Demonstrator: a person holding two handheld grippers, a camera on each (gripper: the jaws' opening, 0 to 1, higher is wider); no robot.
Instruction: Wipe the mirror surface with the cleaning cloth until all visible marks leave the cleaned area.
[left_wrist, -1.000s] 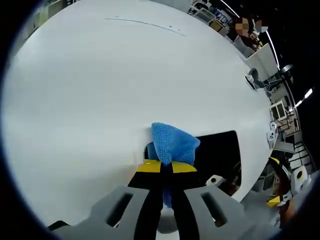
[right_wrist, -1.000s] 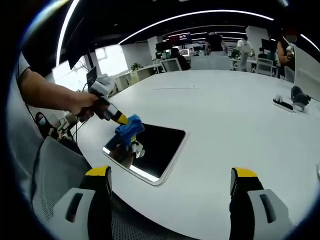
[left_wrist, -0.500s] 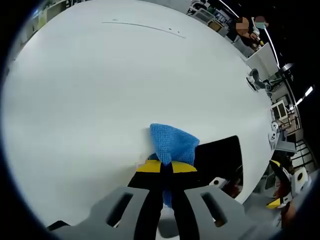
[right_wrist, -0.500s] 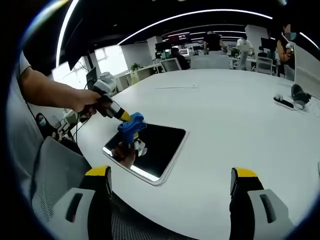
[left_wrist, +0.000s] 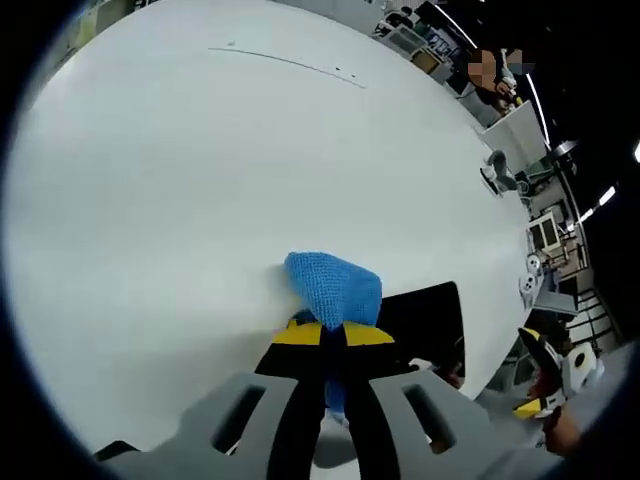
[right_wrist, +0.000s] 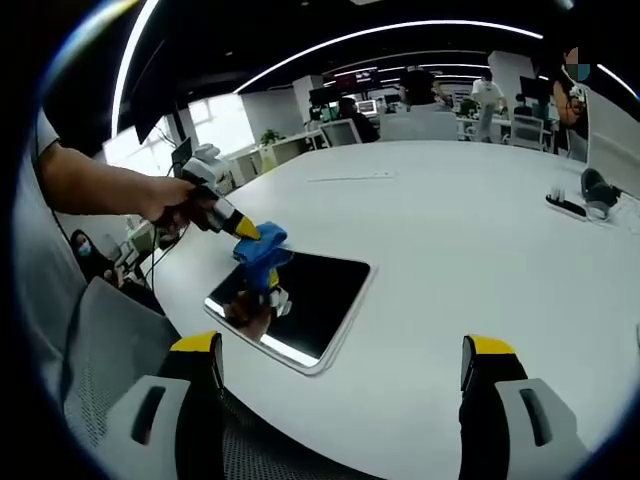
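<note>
My left gripper clamps the blue cloth on the mirror; my right gripper hangs wide nearby.

I can read no text, label, brand, number or sign in either view. The screen at about twelve o'clock in my right gripper view glows, but whatever is on it is too small to read.

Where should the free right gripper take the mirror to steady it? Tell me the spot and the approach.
Judging by its pose, take the mirror by its near right edge, coming in low from the right gripper. It lies flat, and the left gripper works the cloth at the far end.
</note>
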